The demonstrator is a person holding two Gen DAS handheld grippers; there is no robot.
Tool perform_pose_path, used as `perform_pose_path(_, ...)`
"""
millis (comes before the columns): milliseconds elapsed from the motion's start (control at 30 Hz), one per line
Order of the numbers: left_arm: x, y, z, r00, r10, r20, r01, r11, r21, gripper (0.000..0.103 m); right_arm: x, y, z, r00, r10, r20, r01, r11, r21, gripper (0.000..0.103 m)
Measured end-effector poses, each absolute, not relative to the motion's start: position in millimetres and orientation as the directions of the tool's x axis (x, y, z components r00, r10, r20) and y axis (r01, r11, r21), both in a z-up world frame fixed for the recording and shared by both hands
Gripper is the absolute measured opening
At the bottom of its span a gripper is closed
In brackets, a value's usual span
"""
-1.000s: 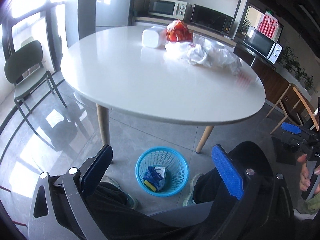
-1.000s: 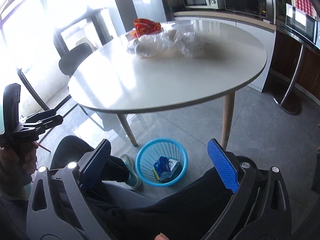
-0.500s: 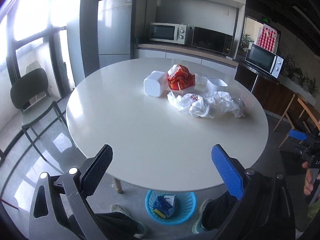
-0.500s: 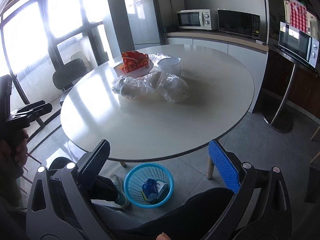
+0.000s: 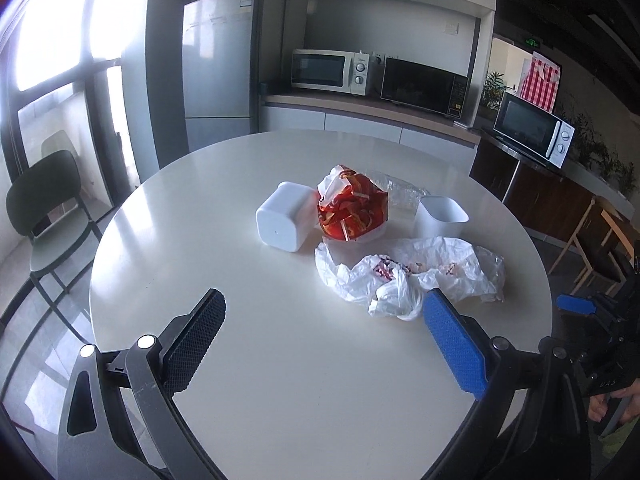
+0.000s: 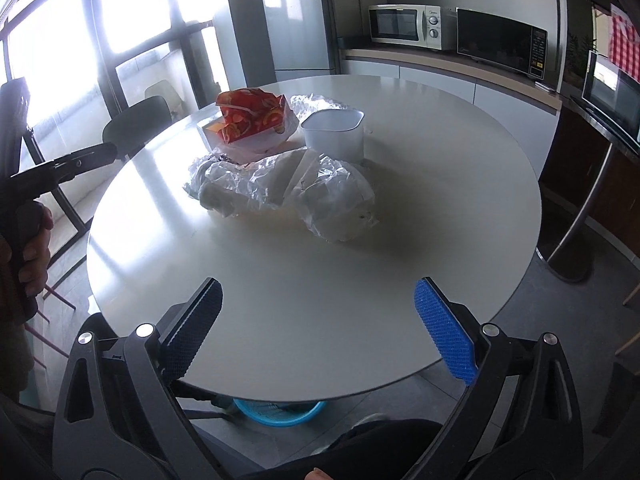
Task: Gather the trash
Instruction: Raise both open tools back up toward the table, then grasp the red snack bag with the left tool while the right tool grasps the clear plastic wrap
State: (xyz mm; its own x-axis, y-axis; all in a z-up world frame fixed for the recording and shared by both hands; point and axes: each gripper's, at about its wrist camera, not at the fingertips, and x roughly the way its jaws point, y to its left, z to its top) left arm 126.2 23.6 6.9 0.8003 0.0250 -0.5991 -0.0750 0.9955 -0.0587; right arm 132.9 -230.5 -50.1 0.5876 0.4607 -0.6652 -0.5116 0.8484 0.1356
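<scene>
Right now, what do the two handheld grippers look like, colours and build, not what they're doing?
Both are alike: a dark grey plastic frame with cut-out slots and silver round bolts. Each left gripper and right gripper has two fingers with dimpled rubber pads, one black, one bright blue. The right one's body bears small pale lettering, too small to read. Bare hands hold them; no cables show.

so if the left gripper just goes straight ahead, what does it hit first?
Probably the crumpled white bags, just ahead and slightly right of the open left gripper; bare table lies between. Depth is unclear, so it might pass over them.
</scene>
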Motion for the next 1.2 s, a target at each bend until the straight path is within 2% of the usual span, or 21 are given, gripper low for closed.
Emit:
perform_pose_path(133, 149, 24, 8, 0.797, 0.029, -0.603, -0.082, 0.995, -0.059, 0.097, 155, -222, -52, 0.566, 0.473, -0.675, -0.532, 0.835, 0.139, 0.092)
perform_pose_path(433, 197, 27, 14, 0.775, 0.010, -0.632, -0.077, 0.994, -0.079, 0.097, 188, -203, -55, 0.517, 0.495, -0.699, -0.580, 0.803, 0.139, 0.084)
perform_pose_path(733, 256, 22, 16, 0.743, -0.005, -0.670, -0.054, 0.996, -0.068, 0.095, 211, -198, -56, 0.486, 0.501, -0.717, -0.592, 0.791, 0.151, 0.064)
perform_pose_path(800, 268, 24, 11, 0.728, -0.011, -0.686, -0.052, 0.996, -0.071, 0.092, 212, -199, -57, 0.480, 0.501, -0.720, -0.597, 0.788, 0.150, 0.056)
perform_pose_path(867, 280, 25, 5, 0.707, -0.018, -0.707, -0.053, 0.996, -0.078, 0.088, 212, -200, -59, 0.479, 0.495, -0.725, -0.596, 0.789, 0.145, 0.047)
perform_pose_path(967, 290, 28, -4, 0.680, -0.050, -0.731, -0.045, 0.993, -0.110, 0.074, 211, -201, -60, 0.477, 0.498, -0.724, -0.597, 0.788, 0.149, 0.043)
perform_pose_path(1000, 292, 28, -7, 0.673, -0.061, -0.737, -0.043, 0.992, -0.121, 0.065, 209, -202, -60, 0.476, 0.500, -0.723, -0.600, 0.786, 0.148, 0.042)
perform_pose_path(1033, 293, 28, -9, 0.668, -0.070, -0.741, -0.041, 0.991, -0.130, 0.048, 208, -201, -59, 0.478, 0.501, -0.722, -0.602, 0.785, 0.146, 0.041)
perform_pose_path(1133, 288, 29, -12, 0.672, -0.071, -0.737, -0.046, 0.989, -0.138, 0.029, 205, -201, -60, 0.484, 0.499, -0.719, -0.600, 0.787, 0.142, 0.039)
perform_pose_path(1200, 283, 29, -10, 0.684, -0.079, -0.725, -0.041, 0.988, -0.147, 0.026, 204, -203, -60, 0.492, 0.498, -0.714, -0.591, 0.793, 0.146, 0.038)
